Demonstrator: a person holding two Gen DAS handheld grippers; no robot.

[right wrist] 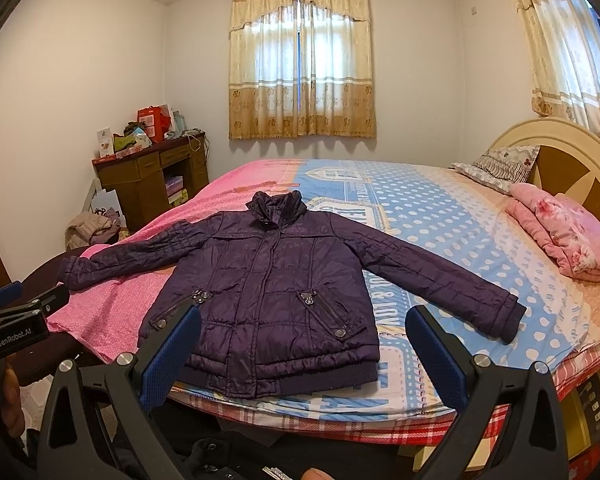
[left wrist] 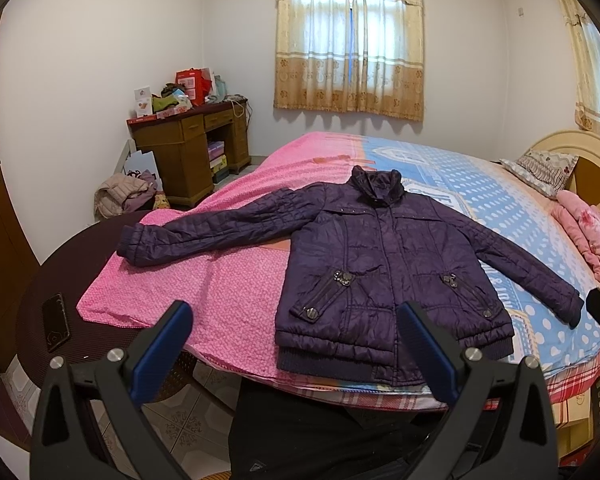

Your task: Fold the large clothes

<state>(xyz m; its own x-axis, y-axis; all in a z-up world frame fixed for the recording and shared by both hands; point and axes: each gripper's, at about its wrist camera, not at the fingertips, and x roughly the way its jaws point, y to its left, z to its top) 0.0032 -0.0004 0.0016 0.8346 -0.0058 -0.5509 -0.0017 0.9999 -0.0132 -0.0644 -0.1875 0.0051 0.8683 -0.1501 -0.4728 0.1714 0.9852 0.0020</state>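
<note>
Jacket [left wrist: 384, 276] lies unfolded; left claw [left wrist: 296, 344] overlaps its hem.

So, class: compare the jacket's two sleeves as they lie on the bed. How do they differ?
The left-hand sleeve stretches nearly straight sideways over pink bedding; the right-hand sleeve angles down toward the hem over blue dotted sheet. The left-hand cuff reaches the bedding's edge; the right-hand cuff lies well on the bed. Both are quilted purple, flat, unfolded.

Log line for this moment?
jacket flat on bed, unfolded | left tongs open, empty | right tongs open, empty | no contact
</note>
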